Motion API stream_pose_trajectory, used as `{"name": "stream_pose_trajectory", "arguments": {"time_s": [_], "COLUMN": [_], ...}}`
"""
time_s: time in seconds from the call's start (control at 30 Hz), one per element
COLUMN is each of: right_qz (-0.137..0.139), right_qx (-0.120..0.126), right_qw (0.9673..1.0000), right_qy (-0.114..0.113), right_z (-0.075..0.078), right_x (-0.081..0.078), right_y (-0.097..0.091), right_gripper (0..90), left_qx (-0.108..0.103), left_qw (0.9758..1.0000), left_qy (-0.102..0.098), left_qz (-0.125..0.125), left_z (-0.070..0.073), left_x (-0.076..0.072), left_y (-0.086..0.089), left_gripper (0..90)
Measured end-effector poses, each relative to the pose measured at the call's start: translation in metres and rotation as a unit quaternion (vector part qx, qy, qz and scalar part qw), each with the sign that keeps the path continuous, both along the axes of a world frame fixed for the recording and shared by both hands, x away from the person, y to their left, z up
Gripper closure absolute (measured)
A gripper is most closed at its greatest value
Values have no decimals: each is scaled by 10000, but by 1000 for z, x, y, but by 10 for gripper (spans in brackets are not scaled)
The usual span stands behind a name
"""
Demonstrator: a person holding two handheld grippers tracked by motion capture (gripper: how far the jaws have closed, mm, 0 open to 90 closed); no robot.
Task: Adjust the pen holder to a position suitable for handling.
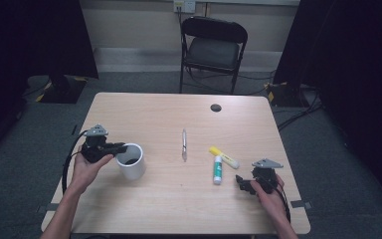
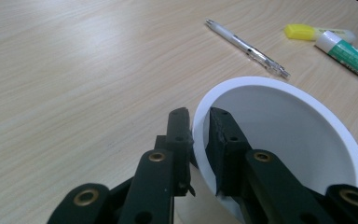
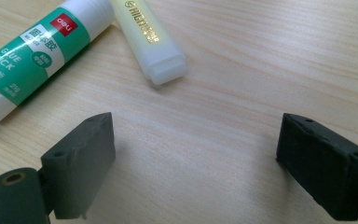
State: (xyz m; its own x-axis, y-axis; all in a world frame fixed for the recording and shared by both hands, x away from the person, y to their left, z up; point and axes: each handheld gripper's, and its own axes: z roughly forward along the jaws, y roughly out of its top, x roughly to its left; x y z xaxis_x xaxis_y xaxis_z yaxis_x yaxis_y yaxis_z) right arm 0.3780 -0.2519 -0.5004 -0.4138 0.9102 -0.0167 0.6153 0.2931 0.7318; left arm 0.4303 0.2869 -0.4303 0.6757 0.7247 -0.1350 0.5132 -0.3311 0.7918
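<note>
The left tool (image 2: 199, 122) pinches the near-left wall of the white cup (image 2: 307, 121), one jaw inside, one outside; the cup stands at the left of the bench (image 1: 179, 209). To move it well, the grip should probably stay firm and the cup upright. The right tool (image 3: 196, 149) rests open at the right. One cup, one pen (image 1: 184, 144), one highlighter (image 1: 224, 157), one glue stick (image 1: 218, 170).

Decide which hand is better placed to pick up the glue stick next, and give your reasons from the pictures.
Right, most likely. The right gripper stands open beside the glue stick, with bare table between its jaws. The left gripper is shut on the white cup rim, farther away.
</note>
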Motion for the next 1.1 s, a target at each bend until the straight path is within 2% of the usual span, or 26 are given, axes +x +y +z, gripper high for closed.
{"name": "stream_pose_trajectory", "arguments": {"time_s": [0.23, 0.53, 0.87, 1.1], "right_qz": [4, 4, 0, 4], "right_qx": [14, 3, 2, 3], "right_qw": [10000, 10000, 10000, 10000], "right_qy": [6, 6, 2, 5], "right_z": [0, 0, 0, 0], "right_x": [0, 0, 0, 0], "right_y": [0, 0, 0, 0], "right_gripper": [107, 108, 107, 107], "left_qx": [30, -108, -22, -97], "left_qw": [10000, 9998, 9992, 9986], "left_qy": [26, 105, 115, 147], "left_qz": [-63, -137, -386, -500], "left_z": [1, 0, 1, 0], "left_x": [-1, -2, -4, -5], "left_y": [-8, -15, -29, -38], "left_gripper": [790, 786, 787, 786]}}
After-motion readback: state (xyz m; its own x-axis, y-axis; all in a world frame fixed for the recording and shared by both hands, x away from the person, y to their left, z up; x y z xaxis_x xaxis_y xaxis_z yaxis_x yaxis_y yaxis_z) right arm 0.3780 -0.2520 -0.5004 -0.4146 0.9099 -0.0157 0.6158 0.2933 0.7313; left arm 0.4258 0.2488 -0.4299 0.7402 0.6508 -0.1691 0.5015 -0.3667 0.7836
